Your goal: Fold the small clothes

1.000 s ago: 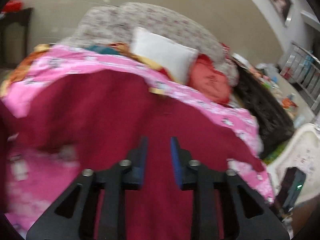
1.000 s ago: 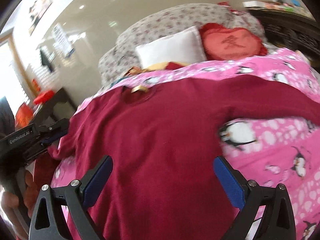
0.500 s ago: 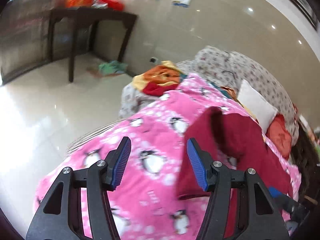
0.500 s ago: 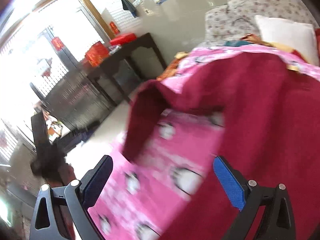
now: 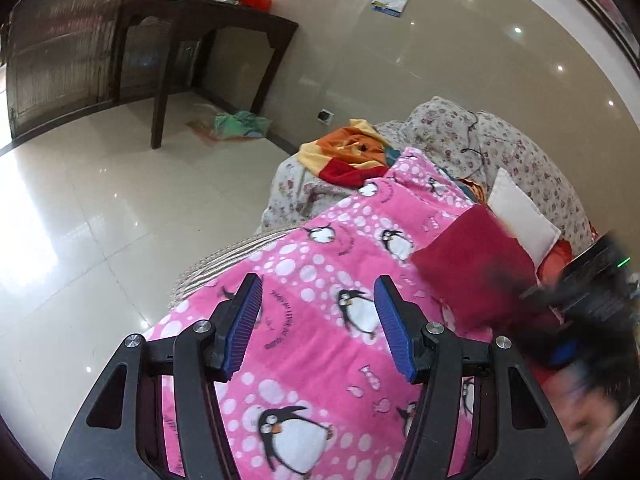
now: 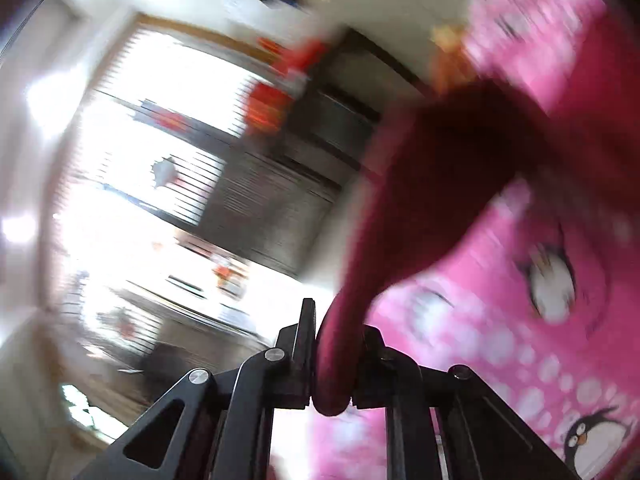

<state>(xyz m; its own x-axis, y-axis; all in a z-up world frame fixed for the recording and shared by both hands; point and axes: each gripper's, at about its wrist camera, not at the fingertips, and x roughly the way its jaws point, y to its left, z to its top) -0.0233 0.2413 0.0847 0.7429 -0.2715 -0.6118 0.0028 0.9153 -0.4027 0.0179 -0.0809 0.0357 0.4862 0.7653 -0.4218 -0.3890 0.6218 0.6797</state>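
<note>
The blanket (image 5: 320,344) is hot pink, dotted white, printed with black-and-white penguins. On it the garment (image 5: 472,268) is plain dark red, the same in the blurred right view (image 6: 432,184). Both grippers are black; the left gripper (image 5: 318,328) has 2 blue ribbed pads (image 5: 244,324). The pillow (image 5: 520,216) is white, the quilt (image 5: 520,152) pale with small red flowers, the cloth (image 5: 352,152) orange, yellow and red. The table (image 5: 200,36) is dark brown, the floor (image 5: 80,216) glossy cream.

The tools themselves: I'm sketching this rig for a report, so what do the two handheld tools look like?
The left tool has black angular linkage arms with triangular cut-outs, silver pivot bolts, and two fingers faced with ribbed blue pads. The right tool shows the same black frame and silver bolts. No cables or sleeves are visible.
</note>
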